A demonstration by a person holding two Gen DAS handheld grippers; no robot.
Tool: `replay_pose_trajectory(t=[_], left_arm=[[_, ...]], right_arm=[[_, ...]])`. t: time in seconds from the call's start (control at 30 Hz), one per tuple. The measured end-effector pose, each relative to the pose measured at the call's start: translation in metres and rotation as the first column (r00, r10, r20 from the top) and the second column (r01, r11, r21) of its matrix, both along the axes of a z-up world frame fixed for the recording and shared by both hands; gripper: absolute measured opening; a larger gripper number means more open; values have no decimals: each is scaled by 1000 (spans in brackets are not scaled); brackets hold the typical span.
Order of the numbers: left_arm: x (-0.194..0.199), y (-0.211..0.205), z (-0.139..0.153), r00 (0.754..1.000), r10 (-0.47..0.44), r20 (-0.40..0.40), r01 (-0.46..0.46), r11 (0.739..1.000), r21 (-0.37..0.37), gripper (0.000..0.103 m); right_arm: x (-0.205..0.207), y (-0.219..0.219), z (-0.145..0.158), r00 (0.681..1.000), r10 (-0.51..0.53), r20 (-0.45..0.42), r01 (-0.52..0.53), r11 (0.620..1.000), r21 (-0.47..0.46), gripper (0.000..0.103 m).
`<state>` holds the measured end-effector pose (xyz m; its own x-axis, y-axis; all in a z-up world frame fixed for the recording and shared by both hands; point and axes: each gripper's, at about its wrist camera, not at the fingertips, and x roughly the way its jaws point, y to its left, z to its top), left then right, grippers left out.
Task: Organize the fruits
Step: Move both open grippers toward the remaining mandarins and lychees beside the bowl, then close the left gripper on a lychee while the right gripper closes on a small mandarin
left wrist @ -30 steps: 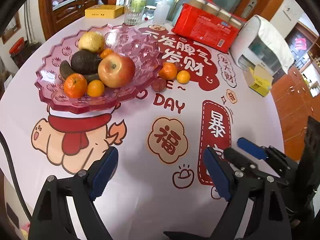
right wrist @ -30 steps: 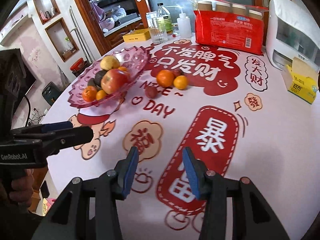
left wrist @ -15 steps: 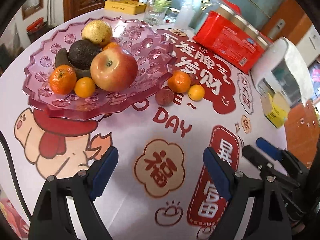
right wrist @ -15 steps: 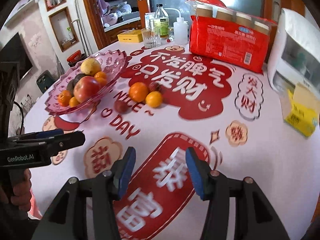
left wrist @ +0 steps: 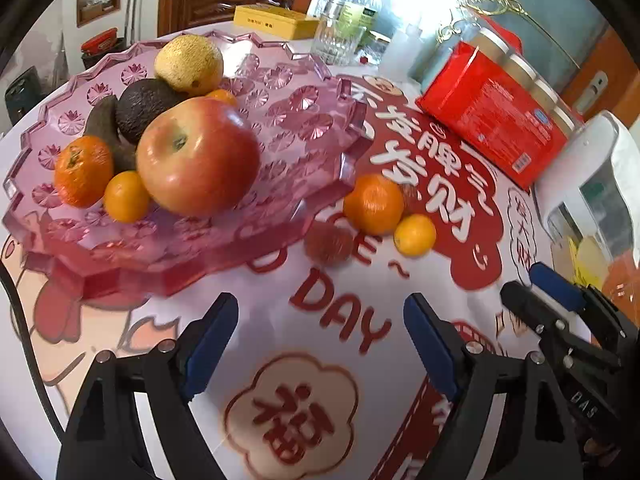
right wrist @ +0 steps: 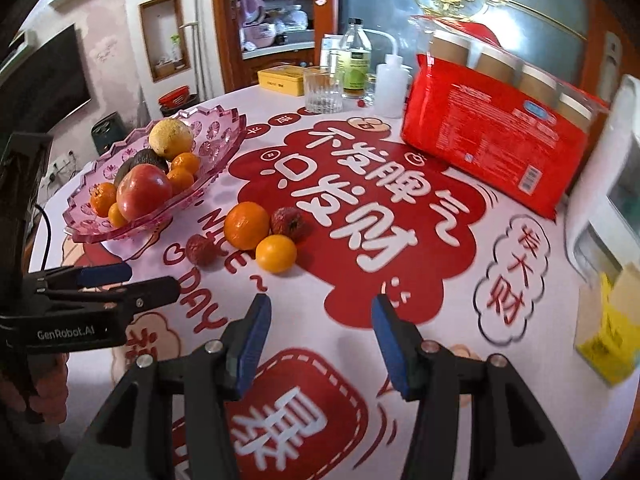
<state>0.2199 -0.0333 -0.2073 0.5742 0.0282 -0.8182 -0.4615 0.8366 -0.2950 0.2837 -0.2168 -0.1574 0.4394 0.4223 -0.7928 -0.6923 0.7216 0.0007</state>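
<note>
My right gripper (right wrist: 320, 332) stands part open with nothing between its fingers (right wrist: 252, 340); the jaws have just been opening, though most of that widening came early in the last second. My left gripper (left wrist: 320, 344) is wide open, also empty, its jaws having just closed a little. Both have closed in on the fruit over the past second: the loose pieces that sat far up the surface (right wrist: 420, 312) then now lie just ahead of the fingers in both views. I judge this an approach, not yet a grasp. Loose on the printed cloth are a large orange (right wrist: 246, 225), a small orange (right wrist: 276, 253) touching it, a dark red wrinkled fruit (right wrist: 290, 221) behind them, and a second red fruit (right wrist: 201, 250) nearest the bowl (right wrist: 224, 148). The pink bowl sits to the left, already carrying an apple (right wrist: 144, 191), a yellow fruit (right wrist: 170, 138), an avocado (left wrist: 146, 108) and several small oranges. In the left view, the left gripper lines up roughly with the second red fruit; the right gripper sits nearer the small orange. Four pieces remain outside the bowl, so the task is partly done. A red package (right wrist: 492, 156) and a glass (right wrist: 323, 90) stand well clear behind. The round fruit may roll if nudged off centre.
</note>
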Motion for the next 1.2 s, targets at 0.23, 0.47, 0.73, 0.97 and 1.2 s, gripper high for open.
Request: replay_pose_trajectory(t=[0.23, 0.47, 0.73, 0.97, 1.2], left_arm=[[14, -4, -14, 997, 73, 37, -73, 997, -4, 82], [19, -3, -22, 986, 148, 73, -148, 989, -2, 71], [27, -1, -22, 975, 194, 105, -198, 979, 36, 64], [34, 0, -23, 961, 246, 127, -254, 966, 50, 45], [38, -2, -24, 965, 222, 137, -230, 972, 47, 30]], right_arm=[[12, 18, -16, 993, 115, 18, -114, 993, -22, 53], [12, 35, -31, 976, 212, 40, -210, 977, -47, 53], [16, 50, -43, 971, 232, 50, -230, 973, -33, 53], [16, 60, -52, 967, 251, 45, -250, 967, -42, 53], [20, 65, -56, 971, 237, 40, -236, 971, -34, 53]])
